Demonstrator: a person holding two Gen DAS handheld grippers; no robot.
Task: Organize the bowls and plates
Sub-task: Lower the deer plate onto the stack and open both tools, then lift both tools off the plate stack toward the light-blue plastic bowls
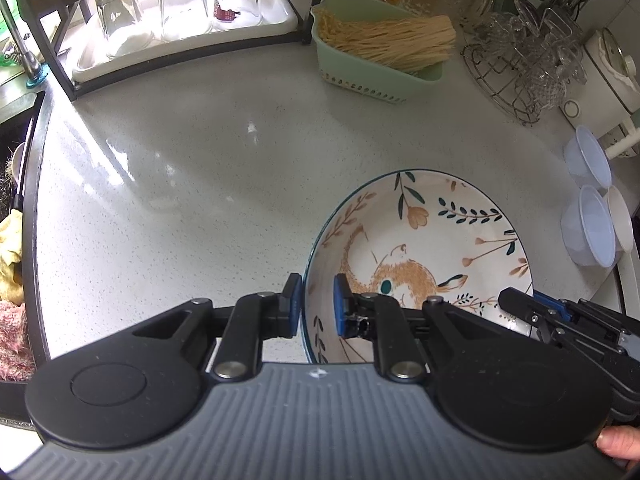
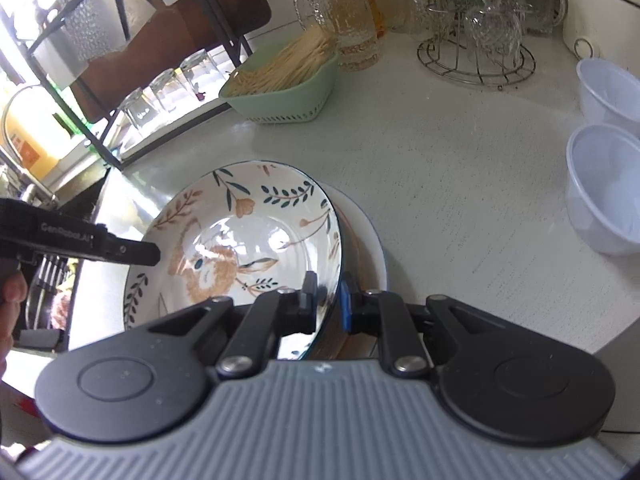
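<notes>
A deep bowl painted with a fox and leaves is held by both grippers. My left gripper is shut on the bowl's left rim, one pad outside and one inside. My right gripper is shut on its right rim; it also shows as a black arm at the bowl's far side. The left gripper enters the right wrist view from the left. Under the bowl lies a white plate. Two translucent plastic bowls stand to the right.
A green basket of noodles, a wire rack of glass cups, upturned glasses on a white tray under a black shelf frame, and a sink at the left edge surround the speckled counter.
</notes>
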